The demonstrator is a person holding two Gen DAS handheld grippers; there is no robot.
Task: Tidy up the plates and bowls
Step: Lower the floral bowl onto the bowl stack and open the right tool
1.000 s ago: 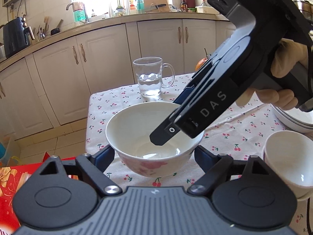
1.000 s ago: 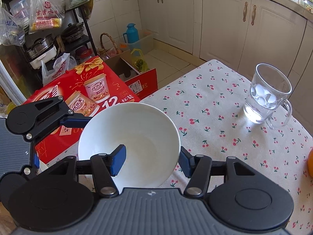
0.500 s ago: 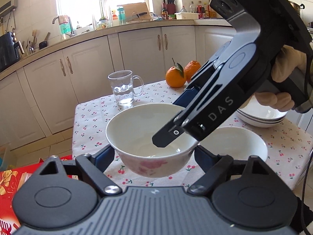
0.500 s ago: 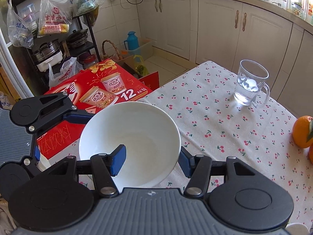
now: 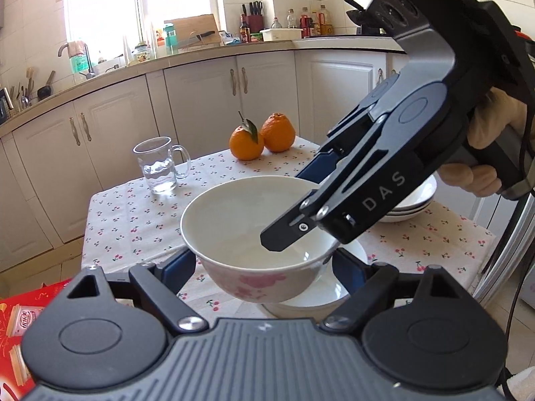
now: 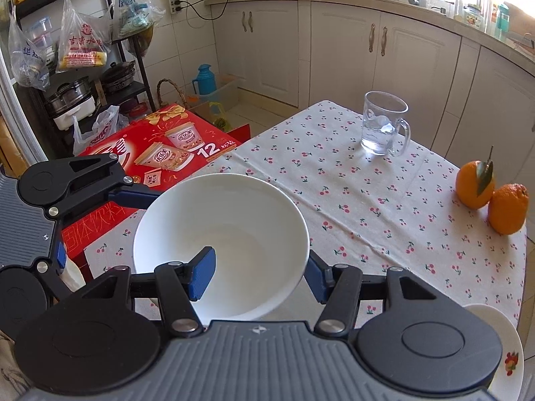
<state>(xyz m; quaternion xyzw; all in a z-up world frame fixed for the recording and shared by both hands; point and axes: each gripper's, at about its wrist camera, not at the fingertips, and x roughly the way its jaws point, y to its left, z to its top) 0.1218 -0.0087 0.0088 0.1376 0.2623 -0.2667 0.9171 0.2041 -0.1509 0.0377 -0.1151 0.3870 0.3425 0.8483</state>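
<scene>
An empty white bowl [image 5: 254, 234] hangs above the cherry-print table [image 6: 367, 200], over a second bowl [image 5: 314, 295]. The right gripper [image 6: 257, 275] clamps its rim; the left gripper [image 5: 264, 267] grips its sides. A glass mug [image 6: 383, 127] holds water.

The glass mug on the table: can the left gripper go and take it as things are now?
Probably not yet. The left gripper has its fingers on both sides of the white bowl, which the right gripper pinches at its rim. The glass mug itself stands unobstructed.
</scene>
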